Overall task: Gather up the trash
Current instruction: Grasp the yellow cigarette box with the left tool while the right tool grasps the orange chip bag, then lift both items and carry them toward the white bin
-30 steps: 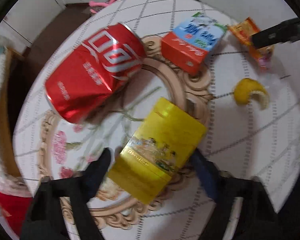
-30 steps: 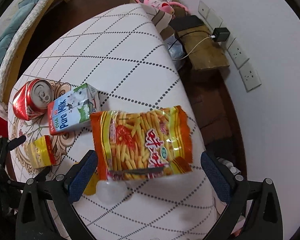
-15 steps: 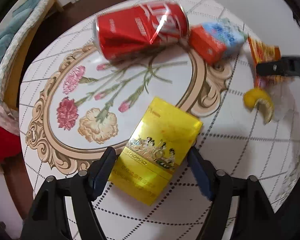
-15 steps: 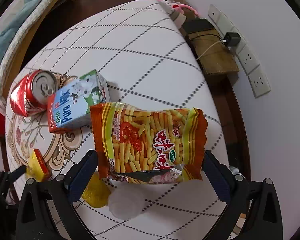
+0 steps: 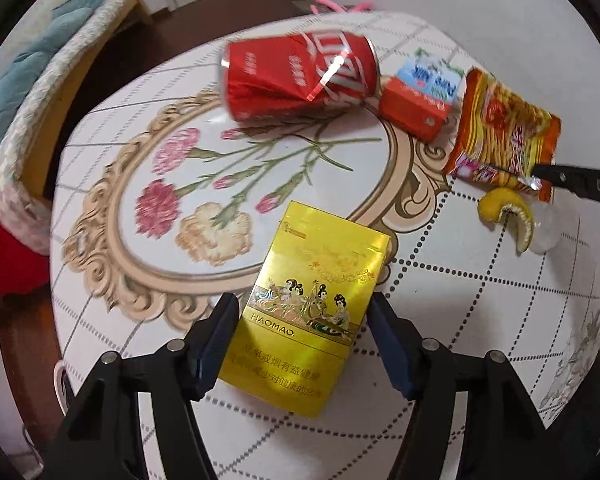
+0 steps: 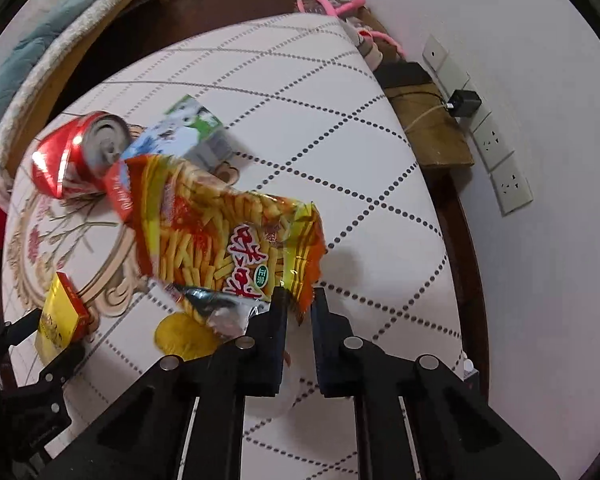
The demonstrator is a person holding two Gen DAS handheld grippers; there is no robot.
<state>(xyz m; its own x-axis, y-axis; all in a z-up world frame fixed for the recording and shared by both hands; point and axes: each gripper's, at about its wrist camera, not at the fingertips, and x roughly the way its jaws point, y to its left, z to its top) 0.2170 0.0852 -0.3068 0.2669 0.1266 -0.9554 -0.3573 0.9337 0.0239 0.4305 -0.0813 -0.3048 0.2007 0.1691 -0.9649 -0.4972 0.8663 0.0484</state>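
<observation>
The left tongs (image 5: 302,316) stand spread around the yellow cigarette pack (image 5: 314,312), one finger at each long side, and whether they touch it cannot be told. Half a second ago they flanked the pack the same way, so this grasp has not closed. Ahead of them and slightly to the left lies the crushed red can (image 5: 300,76), with the milk carton (image 5: 420,102) just right of it, and a lemon peel (image 5: 508,212) sits off to their right.

The right tongs (image 6: 299,300) have changed more: half a second ago they were wide apart around the snack bag (image 6: 228,232), and now they are pressed together on its near corner, the bag slanting up and away from them to the left. By my reading the bag is secured and ready to be carried off, while the pack is the next piece to grip. No bin is in view.

The worktop (image 6: 340,152) is rounded and padded, white with dotted diamond lines and a framed flower motif. Beyond it are dark wood flooring, a bed (image 5: 40,60) far to the left of the tongs, and wall sockets (image 6: 500,160) on the white wall to the right.
</observation>
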